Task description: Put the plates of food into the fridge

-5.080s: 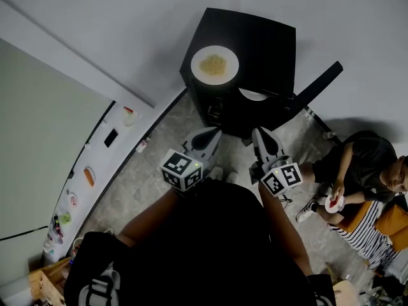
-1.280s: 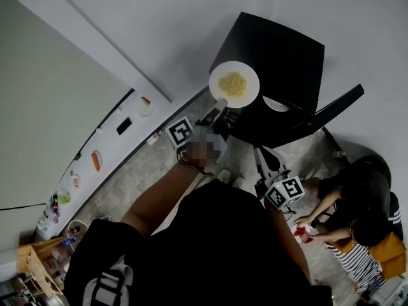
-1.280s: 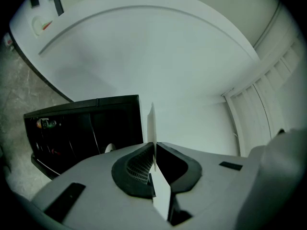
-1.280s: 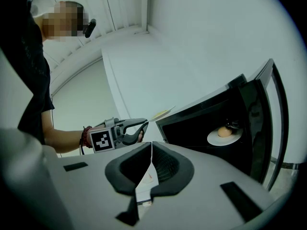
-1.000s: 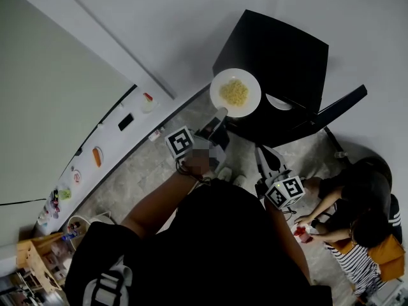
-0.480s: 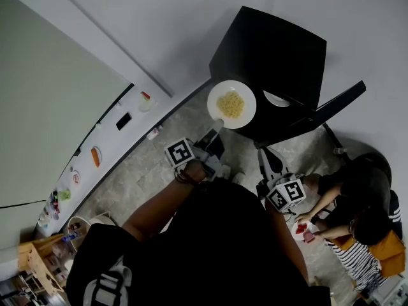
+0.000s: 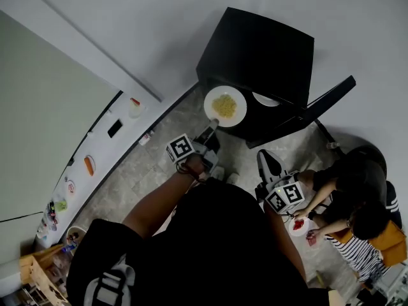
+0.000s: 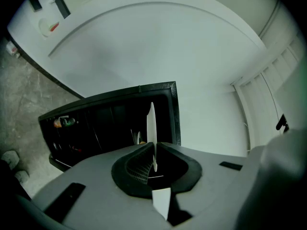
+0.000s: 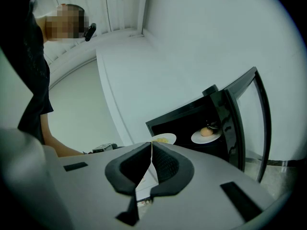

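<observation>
My left gripper (image 7: pixel 213 126) pinches the rim of the white plate of noodles (image 7: pixel 225 106), held level at the open black fridge's (image 7: pixel 255 43) front. Another plate (image 7: pixel 264 99) sits inside. My right gripper (image 7: pixel 266 158) hangs closed, empty.

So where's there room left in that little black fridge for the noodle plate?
The shelf looks bare left of the plate already inside. The noodle plate, clamped in the left gripper, hangs roughly in front of that gap. The fridge has a bare top too. It's tight on the right, by the open door and the seated people.
</observation>
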